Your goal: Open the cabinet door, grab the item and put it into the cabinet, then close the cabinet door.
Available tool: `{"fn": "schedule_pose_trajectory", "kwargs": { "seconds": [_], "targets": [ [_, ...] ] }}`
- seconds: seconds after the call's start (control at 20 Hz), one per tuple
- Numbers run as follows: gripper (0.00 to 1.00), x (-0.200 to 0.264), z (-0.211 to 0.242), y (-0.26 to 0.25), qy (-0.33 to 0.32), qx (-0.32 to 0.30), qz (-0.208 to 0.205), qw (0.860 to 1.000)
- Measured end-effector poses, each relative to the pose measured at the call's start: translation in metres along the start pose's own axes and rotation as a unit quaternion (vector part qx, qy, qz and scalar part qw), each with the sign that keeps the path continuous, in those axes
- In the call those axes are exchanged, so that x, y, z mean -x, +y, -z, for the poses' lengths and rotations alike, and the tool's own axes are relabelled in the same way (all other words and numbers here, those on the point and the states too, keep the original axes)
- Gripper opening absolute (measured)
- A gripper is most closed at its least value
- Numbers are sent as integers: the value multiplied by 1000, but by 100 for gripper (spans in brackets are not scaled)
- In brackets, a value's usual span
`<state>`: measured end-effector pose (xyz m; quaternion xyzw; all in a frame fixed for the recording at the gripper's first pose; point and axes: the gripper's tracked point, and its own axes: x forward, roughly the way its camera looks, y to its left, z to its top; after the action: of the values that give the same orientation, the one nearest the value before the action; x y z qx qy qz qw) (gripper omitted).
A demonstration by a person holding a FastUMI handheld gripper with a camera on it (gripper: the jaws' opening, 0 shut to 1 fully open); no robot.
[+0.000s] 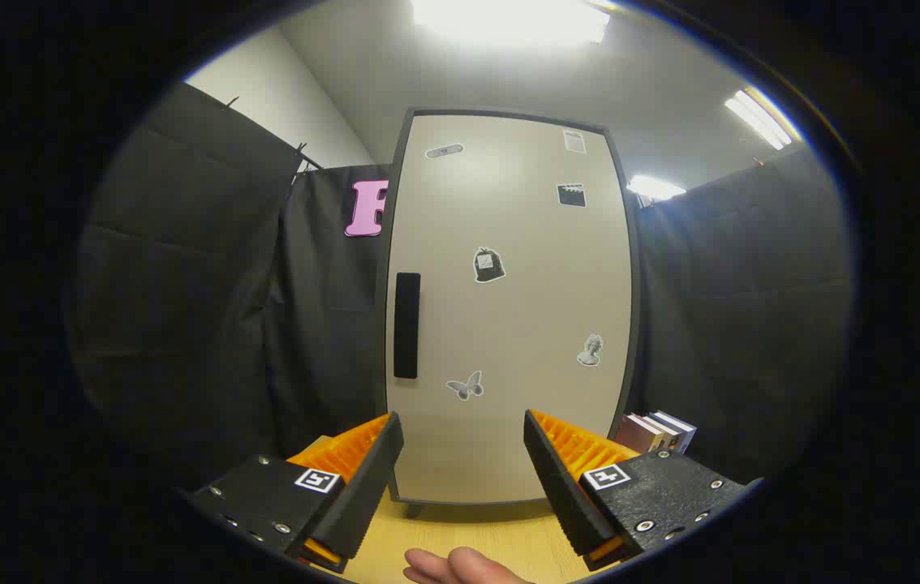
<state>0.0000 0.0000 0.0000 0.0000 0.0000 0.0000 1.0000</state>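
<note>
My gripper (464, 454) sits low centre of the frame, fingers spread wide with nothing between them, aimed at the bottom of the cabinet door (509, 308), which is closed. What matters next: the door handle (406, 325) is a dark vertical bar on the door's left edge, above and slightly left of my left finger, long axis upright, so I judge I must rise and shift left to reach it. A person's hand (460, 566) rests on the wooden table (468, 535) just below the fingers. Books (659, 432) stand lower right, just beside the cabinet, probably the item. Nothing blocks the handle.
</note>
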Motion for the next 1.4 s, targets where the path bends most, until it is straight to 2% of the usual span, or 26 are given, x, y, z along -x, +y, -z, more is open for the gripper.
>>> {"fn": "schedule_pose_trajectory", "kwargs": {
  "seconds": [0.15,0.4,0.75,1.1,1.4],
  "targets": [
    [93,-1,0,9,1,-8,-9,1000],
    [93,-8,6,7,16,-17,-1,1000],
    [93,-7,10,6,16,-3,-6,1000],
    [93,-21,13,-15,28,-3,21,999],
    [93,-36,12,-30,40,-17,27,999]
  ]
}}
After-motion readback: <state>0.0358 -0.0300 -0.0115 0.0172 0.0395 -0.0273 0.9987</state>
